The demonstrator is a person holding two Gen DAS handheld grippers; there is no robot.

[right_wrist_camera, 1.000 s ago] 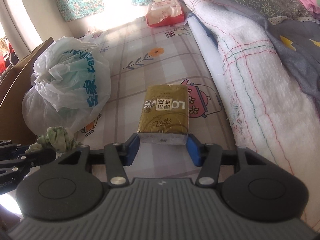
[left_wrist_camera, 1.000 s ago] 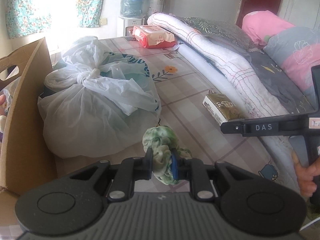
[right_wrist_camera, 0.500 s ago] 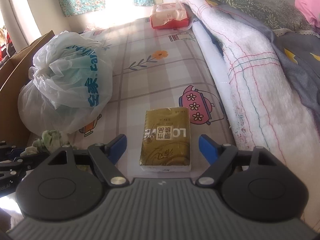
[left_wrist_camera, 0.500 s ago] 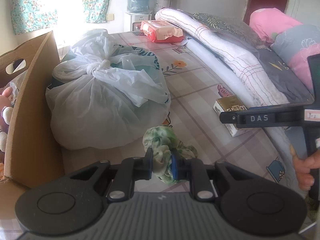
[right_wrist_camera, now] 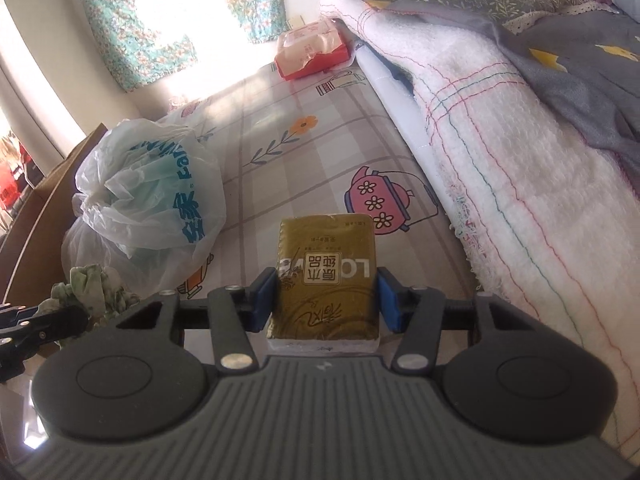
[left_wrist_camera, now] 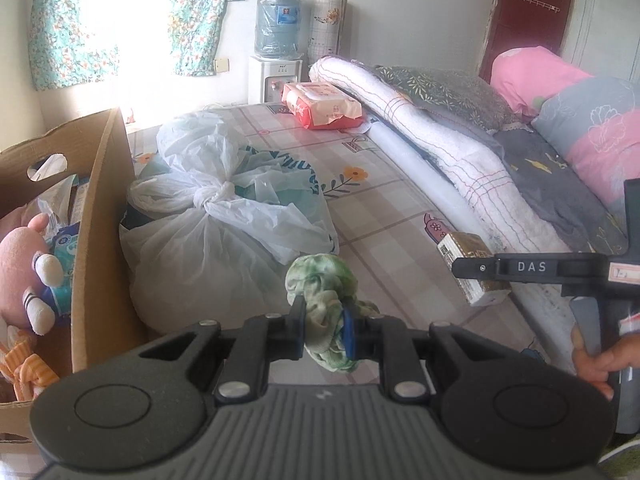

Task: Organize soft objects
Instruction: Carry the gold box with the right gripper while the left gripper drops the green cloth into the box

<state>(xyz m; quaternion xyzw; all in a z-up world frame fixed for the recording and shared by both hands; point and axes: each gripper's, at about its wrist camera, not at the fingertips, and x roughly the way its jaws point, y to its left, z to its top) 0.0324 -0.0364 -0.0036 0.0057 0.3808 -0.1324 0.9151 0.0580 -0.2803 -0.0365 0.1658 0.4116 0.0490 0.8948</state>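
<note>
Two soft items held: green scrunchie [left_wrist_camera: 325,304] pinched in the closed left claw [left_wrist_camera: 323,330], lifted off the bed [left_wrist_camera: 384,216], probably bound for the cardboard box [left_wrist_camera: 102,240] alongside. Gold tissue pack [right_wrist_camera: 326,276]: right claw [right_wrist_camera: 326,300] has just been closing, pads now clamping its sides for lifting.

White letters "DAS" on the black finger of the right gripper [left_wrist_camera: 524,267], at the right edge of the left wrist view. Upside-down Chinese characters in a white square, flanked by "LO", on the gold tissue pack [right_wrist_camera: 326,276]. Blue printing on the plastic bag [right_wrist_camera: 160,184], not legible.
</note>
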